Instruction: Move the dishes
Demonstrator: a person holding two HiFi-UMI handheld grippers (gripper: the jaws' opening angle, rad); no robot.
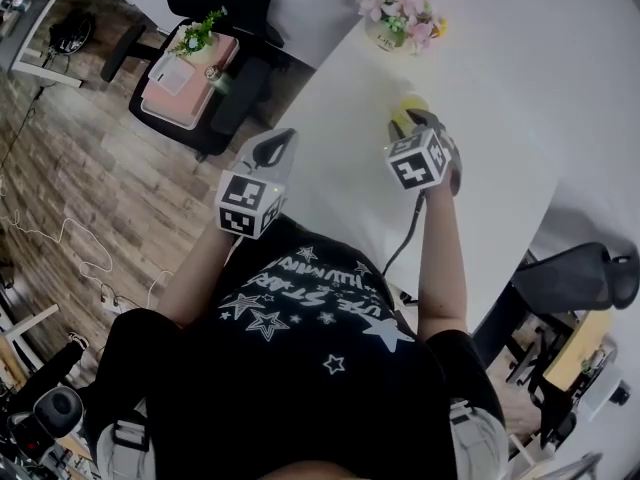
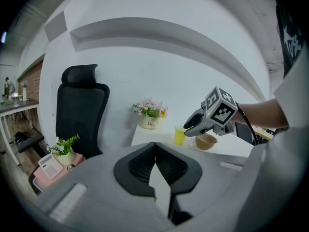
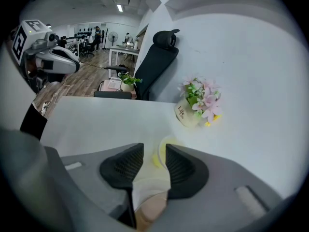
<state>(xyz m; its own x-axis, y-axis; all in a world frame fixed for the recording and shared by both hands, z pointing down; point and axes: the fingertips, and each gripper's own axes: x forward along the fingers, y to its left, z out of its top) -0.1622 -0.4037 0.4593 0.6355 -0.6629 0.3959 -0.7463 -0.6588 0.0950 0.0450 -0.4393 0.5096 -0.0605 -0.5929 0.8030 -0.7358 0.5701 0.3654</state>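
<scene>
Beyond the person's black star-printed shirt (image 1: 300,338), the left gripper (image 1: 278,146) was closed and empty near the white table's (image 1: 480,188) edge. The right gripper (image 3: 154,148) stood wide open just over a small yellow plastic cup (image 2: 179,135) and a tan round bowl (image 2: 206,141), gripping neither. Both dishes seemingly awaited moving.

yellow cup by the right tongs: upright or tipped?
Upright. In the left gripper view the yellow cup stands on its base on the white table, rim on top, next to the brown bowl.
</scene>
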